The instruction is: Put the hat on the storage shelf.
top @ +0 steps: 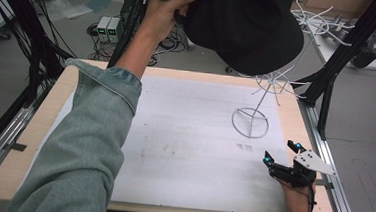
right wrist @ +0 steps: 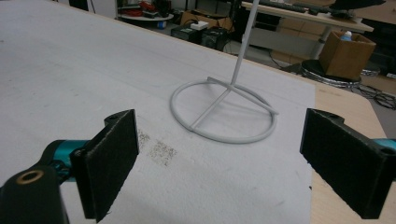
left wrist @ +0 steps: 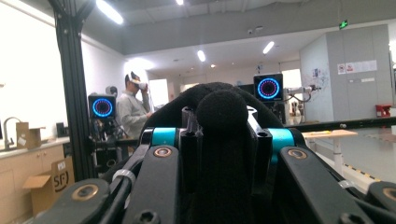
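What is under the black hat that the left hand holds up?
Under the hat stands the white wire stand: its lower ring of arms and round base on the mat are visible. The hat covers part of the pole, so that part cannot be seen.

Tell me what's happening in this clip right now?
A person is lifting a black hat with the left tongs, which are shut on its fabric, holding it high over the far side of the table next to a white wire stand. The right tongs rest open near the table's right edge, pointed at the stand's ring base. The hat isn't on the stand yet.
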The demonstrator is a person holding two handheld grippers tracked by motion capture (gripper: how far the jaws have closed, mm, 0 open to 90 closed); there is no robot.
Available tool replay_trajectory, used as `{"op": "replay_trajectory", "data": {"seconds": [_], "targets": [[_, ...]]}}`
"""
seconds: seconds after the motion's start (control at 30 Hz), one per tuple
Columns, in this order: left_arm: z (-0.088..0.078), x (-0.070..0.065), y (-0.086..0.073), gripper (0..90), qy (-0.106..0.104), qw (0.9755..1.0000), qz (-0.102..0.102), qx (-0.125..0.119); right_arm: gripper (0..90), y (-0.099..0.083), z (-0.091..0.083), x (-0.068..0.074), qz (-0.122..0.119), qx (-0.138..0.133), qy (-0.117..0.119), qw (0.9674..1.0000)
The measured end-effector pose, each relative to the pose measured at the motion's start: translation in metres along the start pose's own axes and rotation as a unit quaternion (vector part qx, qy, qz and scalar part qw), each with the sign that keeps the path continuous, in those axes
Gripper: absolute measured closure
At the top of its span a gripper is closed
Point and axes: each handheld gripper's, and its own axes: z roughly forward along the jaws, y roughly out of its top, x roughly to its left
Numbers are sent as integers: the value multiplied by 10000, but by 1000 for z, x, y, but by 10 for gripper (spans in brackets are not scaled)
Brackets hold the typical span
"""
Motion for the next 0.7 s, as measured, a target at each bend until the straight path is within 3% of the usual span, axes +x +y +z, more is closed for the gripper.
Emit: {"op": "replay_trajectory", "data": {"seconds": [0.3,0.47,0.7], "targets": [[1,5,-18,724,182,9996,-160,159,109,0,0,1,-16,22,17,10000],[0,6,-23,718,251,9984,-189,479,108,0,0,1,-36,25,13,10000],[3,3,-27,710,359,9949,-162,931,109,0,0,1,-49,45,20,10000]]}}
